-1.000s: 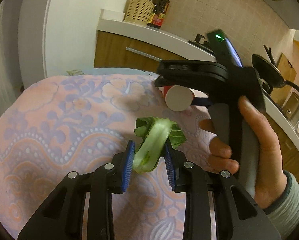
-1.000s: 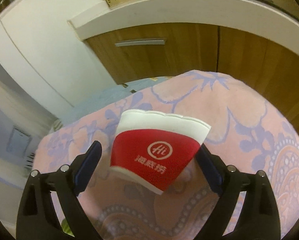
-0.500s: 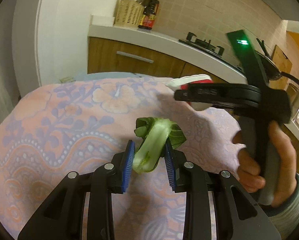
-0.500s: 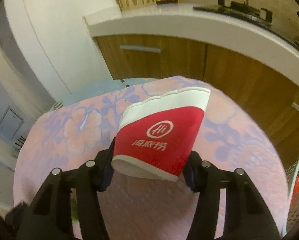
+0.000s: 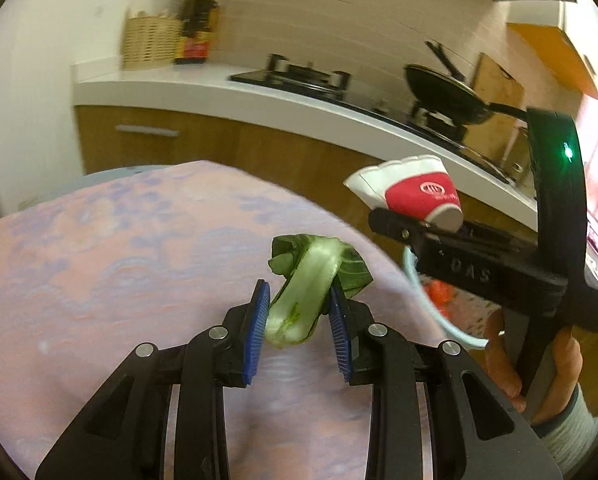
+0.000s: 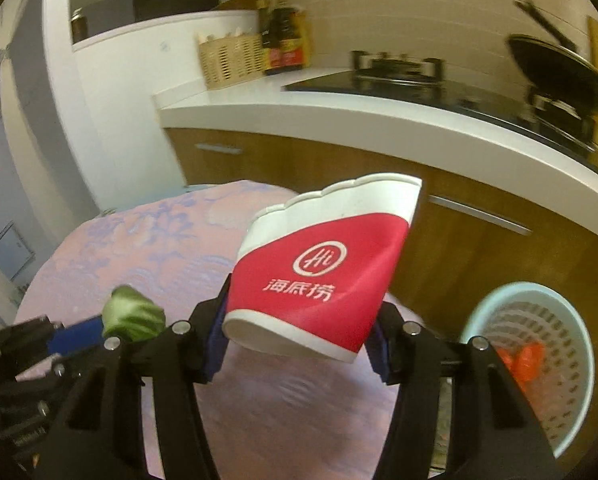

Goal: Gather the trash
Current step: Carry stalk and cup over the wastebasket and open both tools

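My left gripper [image 5: 301, 316] is shut on a piece of green bok choy [image 5: 311, 280], held in the air over the pink flowered tablecloth [image 5: 111, 264]. My right gripper [image 6: 299, 332] is shut on a crumpled red and white paper cup [image 6: 323, 272], lifted off the table and tilted on its side. In the left wrist view the cup [image 5: 415, 194] and the right gripper sit to the right, past the table's edge, with a hand on the handle. The right wrist view shows the bok choy [image 6: 133, 316] at lower left. A pale blue trash basket [image 6: 539, 360] stands on the floor at lower right, with red scraps inside.
Wooden kitchen cabinets [image 6: 479, 240] under a white counter [image 6: 339, 108] run behind the table. On the counter stand a wicker basket [image 6: 229, 60], sauce bottles [image 6: 283, 40], a gas hob [image 6: 399, 64] and a black pan [image 6: 559, 64]. The basket rim [image 5: 431, 304] shows beside the table.
Both grippers have swung right, toward the table's edge and the trash basket. The right gripper's jaws closed on the cup and lifted it off the table. The bok choy stays gripped.
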`<action>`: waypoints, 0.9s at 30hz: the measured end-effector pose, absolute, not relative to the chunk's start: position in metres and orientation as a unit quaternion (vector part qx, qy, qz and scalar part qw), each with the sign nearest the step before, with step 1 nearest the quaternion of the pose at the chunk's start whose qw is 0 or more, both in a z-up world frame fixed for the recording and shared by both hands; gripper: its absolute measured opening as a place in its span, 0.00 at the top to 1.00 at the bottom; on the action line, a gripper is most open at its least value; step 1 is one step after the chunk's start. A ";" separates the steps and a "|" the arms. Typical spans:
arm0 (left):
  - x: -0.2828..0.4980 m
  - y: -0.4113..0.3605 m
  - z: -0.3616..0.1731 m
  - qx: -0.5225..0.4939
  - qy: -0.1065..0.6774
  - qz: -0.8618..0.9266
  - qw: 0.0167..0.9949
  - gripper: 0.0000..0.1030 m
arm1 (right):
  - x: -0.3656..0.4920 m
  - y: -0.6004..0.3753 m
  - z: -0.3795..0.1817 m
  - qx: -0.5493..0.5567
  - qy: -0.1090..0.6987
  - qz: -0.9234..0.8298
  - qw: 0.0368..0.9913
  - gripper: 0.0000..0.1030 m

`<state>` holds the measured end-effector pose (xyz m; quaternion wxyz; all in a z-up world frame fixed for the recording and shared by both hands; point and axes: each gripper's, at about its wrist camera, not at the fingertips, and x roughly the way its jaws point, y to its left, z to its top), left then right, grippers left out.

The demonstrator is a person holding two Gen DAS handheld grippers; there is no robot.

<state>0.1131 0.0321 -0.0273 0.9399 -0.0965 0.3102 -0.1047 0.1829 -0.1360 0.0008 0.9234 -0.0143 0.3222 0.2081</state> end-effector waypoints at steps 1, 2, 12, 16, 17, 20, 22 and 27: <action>0.116 0.024 -0.026 -0.092 0.311 -0.110 0.940 0.73 | 0.182 -0.146 0.001 -0.011 0.323 0.202 0.924 0.49; 0.118 0.017 -0.024 -0.087 0.310 -0.116 0.939 0.73 | 0.182 -0.161 0.001 -0.008 0.323 0.191 0.927 0.49; 0.155 -0.075 -0.021 -0.060 0.326 -0.176 0.927 0.73 | 0.181 -0.265 -0.011 0.021 0.336 0.123 0.934 0.48; 0.169 -0.109 -0.024 -0.047 0.337 -0.196 0.920 0.73 | 0.182 -0.298 -0.018 0.037 0.347 0.100 0.932 0.48; 0.172 -0.118 -0.025 -0.042 0.339 -0.202 0.918 0.73 | 0.183 -0.307 -0.020 0.045 0.349 0.095 0.931 0.48; 0.183 -0.139 -0.028 -0.038 0.343 -0.215 0.913 0.73 | 0.184 -0.325 -0.022 0.052 0.351 0.082 0.931 0.48; 0.189 -0.153 -0.030 -0.033 0.347 -0.221 0.911 0.73 | 0.185 -0.336 -0.024 0.060 0.353 0.076 0.931 0.48; 0.204 -0.183 -0.036 -0.026 0.355 -0.236 0.904 0.72 | 0.193 -0.356 -0.033 0.076 0.371 0.062 0.923 0.48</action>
